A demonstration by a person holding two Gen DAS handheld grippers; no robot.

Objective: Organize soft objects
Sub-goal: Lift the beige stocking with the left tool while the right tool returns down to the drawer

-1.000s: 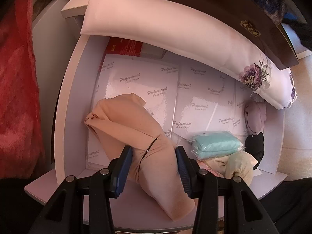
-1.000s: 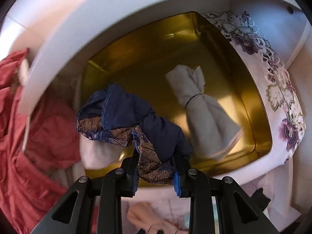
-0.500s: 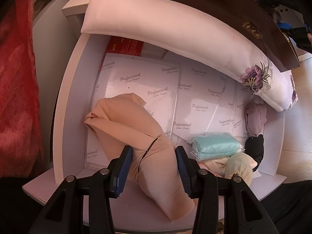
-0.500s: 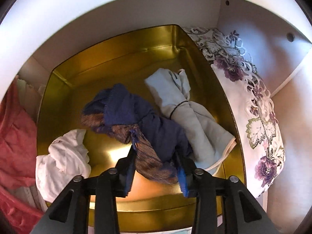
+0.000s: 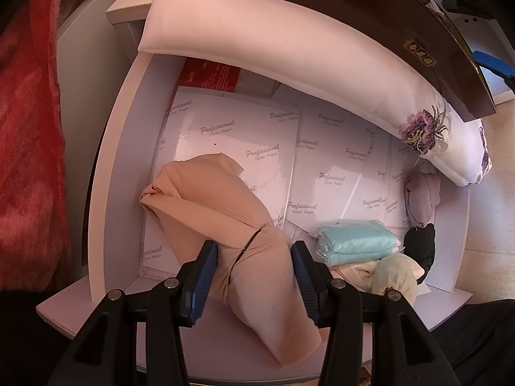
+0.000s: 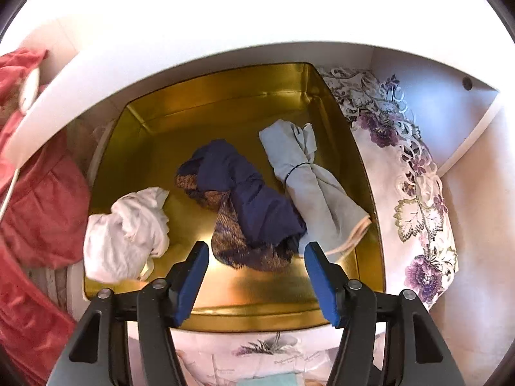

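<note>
In the left wrist view a beige bundle (image 5: 212,202) tied with a black band lies on the white shelf (image 5: 116,167). My left gripper (image 5: 254,247) points down over it. Its pads touch both sides of the bundle at the band while the jaws are opening. In the right wrist view a navy and brown bundle (image 6: 251,199) lies in the gold tin (image 6: 257,318), between a grey bundle (image 6: 305,180) and a white cloth (image 6: 125,231). My right gripper (image 6: 256,247) hangs above the navy bundle's near end. Its jaws are opening and touch nothing.
Glossy paper packs (image 5: 322,167) line the shelf floor. A teal packet (image 5: 354,239), a lilac bundle (image 5: 421,196), a black piece (image 5: 420,244) and a cream bundle (image 5: 394,276) crowd its right end. A flowered white cloth (image 6: 415,199) lies under the tin. Red fabric (image 6: 42,206) hangs left.
My right gripper carried the navy bundle over the tin, let it go and drew back; the bundle now lies on the tin floor. The left view is almost unchanged.
</note>
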